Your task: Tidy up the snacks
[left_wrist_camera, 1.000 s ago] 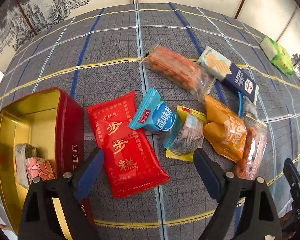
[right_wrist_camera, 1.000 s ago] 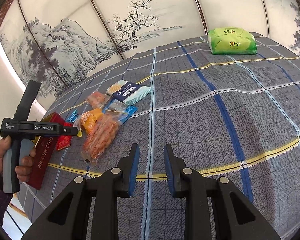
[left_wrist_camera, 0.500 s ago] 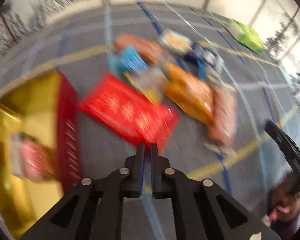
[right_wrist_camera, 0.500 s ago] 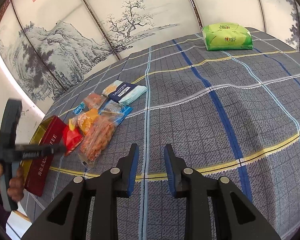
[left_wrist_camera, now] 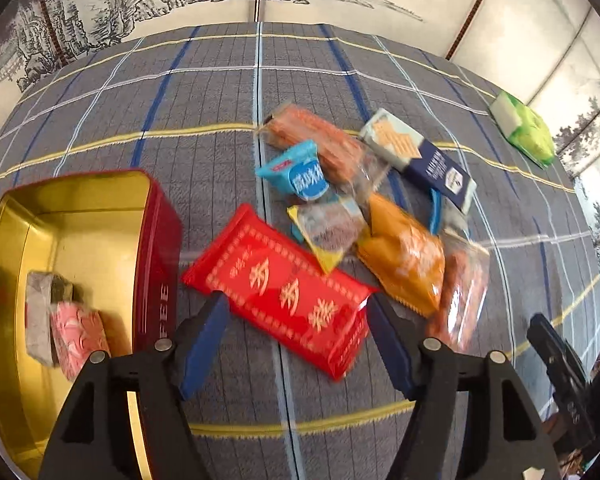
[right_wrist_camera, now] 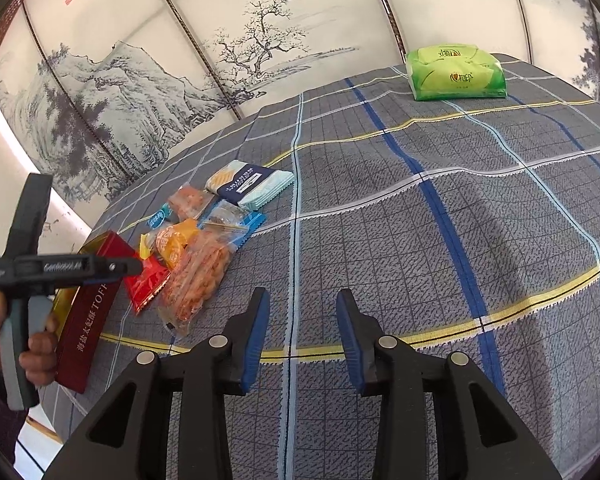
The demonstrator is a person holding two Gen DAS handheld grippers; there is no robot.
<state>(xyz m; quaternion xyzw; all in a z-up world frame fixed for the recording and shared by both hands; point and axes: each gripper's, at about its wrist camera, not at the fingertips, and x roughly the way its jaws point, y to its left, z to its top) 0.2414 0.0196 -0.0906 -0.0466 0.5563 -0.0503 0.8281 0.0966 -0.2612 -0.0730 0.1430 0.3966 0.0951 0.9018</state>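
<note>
My left gripper is open, its fingers either side of the near end of a red snack packet that lies on the cloth; contact is not clear. Left of it stands an open red tin with a gold inside, holding a pink packet and a grey one. Beyond lie a blue packet, a yellow-edged clear packet, an orange packet and more. My right gripper is open and empty over bare cloth, right of the snack pile and the tin.
A navy and pale cracker packet and a clear bag of orange snacks lie at the right of the pile. A green tissue pack sits at the far edge of the checked tablecloth. Painted screens stand behind the table.
My left gripper shut half a second ago during a blurred swing and is now open again at the red packet, which has turned askew. My right gripper has opened wider.
</note>
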